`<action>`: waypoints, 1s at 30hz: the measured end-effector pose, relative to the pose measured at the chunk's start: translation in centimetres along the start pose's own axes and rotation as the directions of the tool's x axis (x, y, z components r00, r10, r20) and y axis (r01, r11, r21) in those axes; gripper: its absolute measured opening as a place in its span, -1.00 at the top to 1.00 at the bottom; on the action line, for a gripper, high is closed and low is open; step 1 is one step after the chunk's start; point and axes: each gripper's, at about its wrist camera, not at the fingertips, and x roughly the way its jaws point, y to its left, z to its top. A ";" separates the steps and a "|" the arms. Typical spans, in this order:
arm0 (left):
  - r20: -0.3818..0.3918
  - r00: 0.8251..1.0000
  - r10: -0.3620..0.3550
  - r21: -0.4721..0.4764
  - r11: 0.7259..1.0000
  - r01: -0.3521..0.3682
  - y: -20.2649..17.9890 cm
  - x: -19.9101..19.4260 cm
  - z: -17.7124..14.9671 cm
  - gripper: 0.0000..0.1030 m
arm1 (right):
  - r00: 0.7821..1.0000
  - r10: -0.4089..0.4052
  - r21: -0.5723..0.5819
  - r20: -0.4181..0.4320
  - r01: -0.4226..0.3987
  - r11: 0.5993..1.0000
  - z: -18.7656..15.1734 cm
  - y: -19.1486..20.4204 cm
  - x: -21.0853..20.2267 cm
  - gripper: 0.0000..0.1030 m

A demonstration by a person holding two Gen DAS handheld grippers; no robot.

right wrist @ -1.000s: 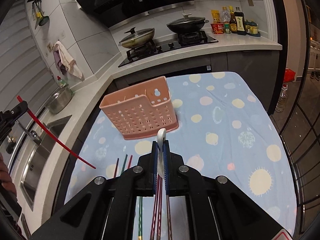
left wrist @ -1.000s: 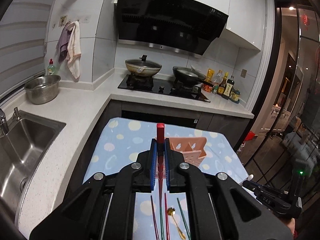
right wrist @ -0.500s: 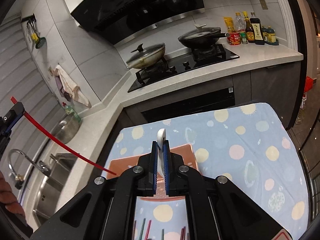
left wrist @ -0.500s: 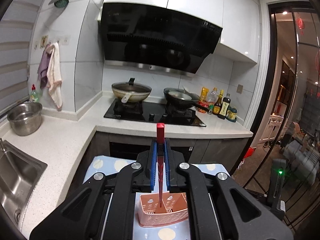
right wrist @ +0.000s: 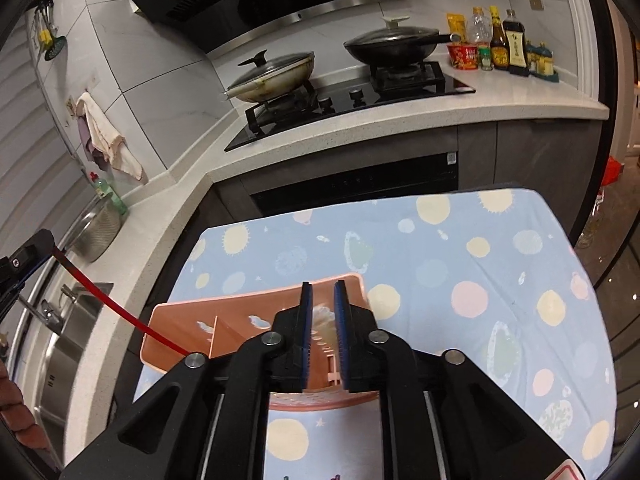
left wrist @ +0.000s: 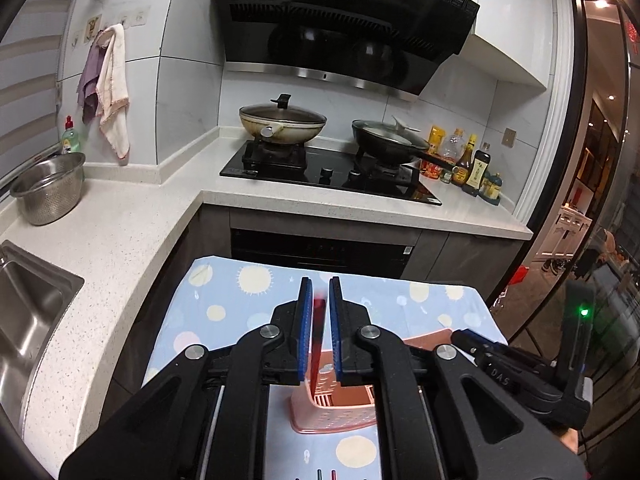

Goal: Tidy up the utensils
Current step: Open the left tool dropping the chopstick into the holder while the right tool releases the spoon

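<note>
The left gripper (left wrist: 319, 308) was opening, red chopstick (left wrist: 318, 334) between its jaws, long axis slanting down into the pink utensil basket (left wrist: 340, 412); the right gripper (right wrist: 322, 312) was opening around a blurred white utensil (right wrist: 324, 320).

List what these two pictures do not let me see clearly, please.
- Red chopstick lower end: left wrist view, hidden behind the left claw body.
- White utensil: right wrist view, motion-blurred between the opening right claw pads; type unclear.
- Pink holder inside: both views, mostly covered by claws.
- Utensils on the tablecloth: cut off at bottom edge.
</note>
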 end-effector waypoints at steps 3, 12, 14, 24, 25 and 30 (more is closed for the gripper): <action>0.007 1.000 0.003 -0.008 1.000 -0.003 0.0 -0.6 -0.1 0.53 | 1.000 0.001 0.006 0.010 -0.001 1.000 -0.1 -0.2 -0.9 0.46; 0.008 1.000 0.028 -0.026 0.999 -0.028 0.6 -4.5 -2.0 0.33 | 1.000 -0.017 -0.043 0.010 0.017 0.999 -3.3 0.4 -5.4 0.32; -0.007 1.000 0.027 -0.037 0.999 -0.027 0.9 -5.4 -3.1 0.32 | 0.999 -0.032 -0.058 0.001 0.032 0.998 -4.9 0.4 -6.6 0.31; -0.168 0.985 0.043 -0.049 0.997 -0.052 2.3 -8.5 -12.2 0.32 | 0.990 -0.089 -0.051 -0.105 0.084 0.995 -14.7 -1.1 -11.2 0.30; -0.181 0.983 0.041 -0.053 0.997 -0.051 2.4 -8.8 -13.2 0.32 | 0.989 -0.091 -0.049 -0.117 0.085 0.995 -15.7 -1.2 -11.6 0.30; -0.251 0.967 0.031 -0.057 0.997 -0.047 2.6 -9.8 -17.9 0.32 | 0.978 -0.118 -0.069 -0.170 0.108 0.992 -20.1 -1.3 -13.1 0.30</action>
